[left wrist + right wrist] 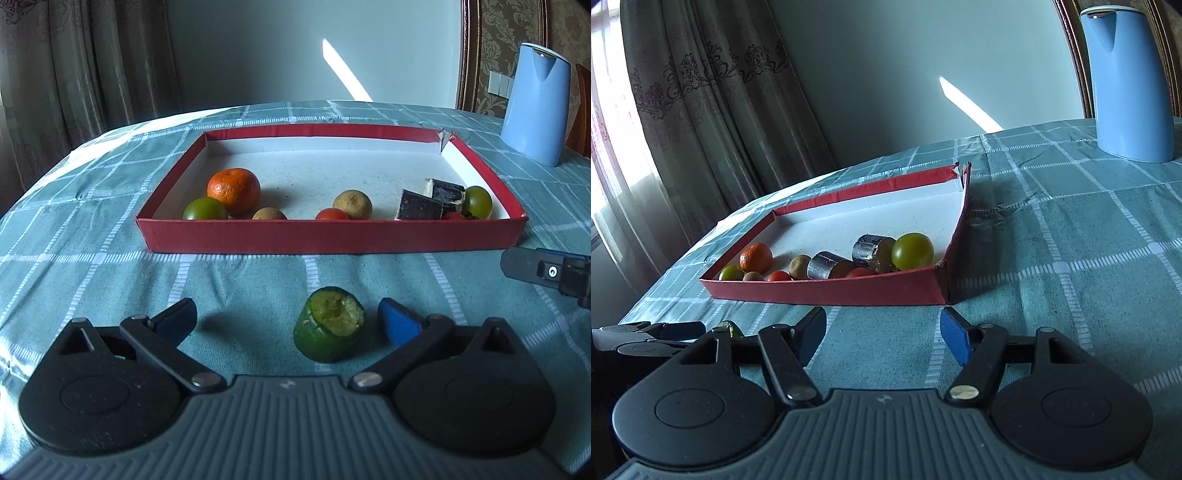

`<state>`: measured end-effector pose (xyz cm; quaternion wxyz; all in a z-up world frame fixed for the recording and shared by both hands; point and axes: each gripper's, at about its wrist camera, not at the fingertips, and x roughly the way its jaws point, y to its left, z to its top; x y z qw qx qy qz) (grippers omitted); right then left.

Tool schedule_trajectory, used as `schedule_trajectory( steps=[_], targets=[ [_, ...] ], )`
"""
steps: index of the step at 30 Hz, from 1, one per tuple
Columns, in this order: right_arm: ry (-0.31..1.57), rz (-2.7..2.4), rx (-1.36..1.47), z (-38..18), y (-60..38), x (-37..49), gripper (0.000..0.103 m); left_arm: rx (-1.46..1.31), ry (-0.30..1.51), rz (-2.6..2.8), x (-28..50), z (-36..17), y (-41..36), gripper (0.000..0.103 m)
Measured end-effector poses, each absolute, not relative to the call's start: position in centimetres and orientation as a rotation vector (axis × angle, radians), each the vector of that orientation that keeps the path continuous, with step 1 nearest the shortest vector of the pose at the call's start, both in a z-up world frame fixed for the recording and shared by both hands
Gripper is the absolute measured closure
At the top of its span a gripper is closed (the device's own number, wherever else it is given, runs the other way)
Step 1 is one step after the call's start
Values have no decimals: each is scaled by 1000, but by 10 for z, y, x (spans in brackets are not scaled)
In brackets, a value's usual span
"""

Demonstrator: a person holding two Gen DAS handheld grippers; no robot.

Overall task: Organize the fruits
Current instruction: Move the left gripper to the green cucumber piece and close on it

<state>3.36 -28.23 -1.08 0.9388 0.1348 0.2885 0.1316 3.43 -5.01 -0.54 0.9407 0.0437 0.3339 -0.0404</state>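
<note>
Low over worktop with teal checked cloth (92, 206): left hand-held gripper (288, 321) released, fingers spread either side of green cut fruit chunk with pale flesh (328, 330), touching neither. Chunk sits on cloth, just in front of shallow red cardboard tray with white floor (325, 236). Tray holds orange mandarin (233, 190), green tomatoes, small red tomatoes, brown round fruits, dark cylindrical pieces. Right hand-held gripper (882, 334) released, empty, near tray's front right corner. Blue plastic kettle (1130, 81) stands well behind.

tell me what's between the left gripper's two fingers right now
The cut green fruit stands on the tablecloth between the open left gripper's fingers, nearer the right one, touching neither. The left wrist view shows this.
</note>
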Motion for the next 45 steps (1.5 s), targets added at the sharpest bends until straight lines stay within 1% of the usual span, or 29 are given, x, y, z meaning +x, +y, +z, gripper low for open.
schedule_trajectory(
  steps=[2, 3, 11, 17, 25, 27, 30, 33, 34, 37, 39, 41, 43, 45],
  targets=[
    [593, 266, 280, -11, -283, 34, 35, 90, 677, -87, 34, -5, -51, 1],
    [596, 265, 281, -12, -283, 35, 35, 85, 676, -98, 33, -5, -50, 5],
    [615, 253, 266, -13, -280, 37, 35, 60, 667, -112, 32, -4, -47, 9],
    [619, 240, 244, -13, -277, 38, 35, 38, 650, -111, 29, -3, -44, 20],
    [630, 210, 198, -12, -270, 38, 35, 20, 653, -116, 29, -3, -42, 22],
    [633, 203, 185, -12, -265, 39, 30, 20, 655, -116, 29, -3, -42, 22],
    [641, 183, 142, -12, -256, 41, 26, 19, 652, -111, 29, -3, -42, 22],
    [646, 156, 116, -12, -249, 41, 25, 14, 644, -106, 28, -3, -41, 26],
    [649, 152, 105, -12, -247, 41, 25, 9, 638, -109, 27, -2, -40, 30],
    [655, 138, 74, -12, -242, 42, 24, 4, 621, -111, 25, -1, -39, 36],
    [662, 137, 70, -12, -240, 44, 20, 7, 615, -105, 24, 0, -40, 37],
    [667, 136, 57, -12, -236, 45, 19, 2, 603, -103, 23, 1, -39, 41],
    [672, 134, 37, -12, -231, 46, 19, 0, 593, -106, 22, 3, -39, 48],
    [682, 135, 12, -12, -227, 48, 15, 10, 589, -109, 21, 4, -40, 51]
  ],
)
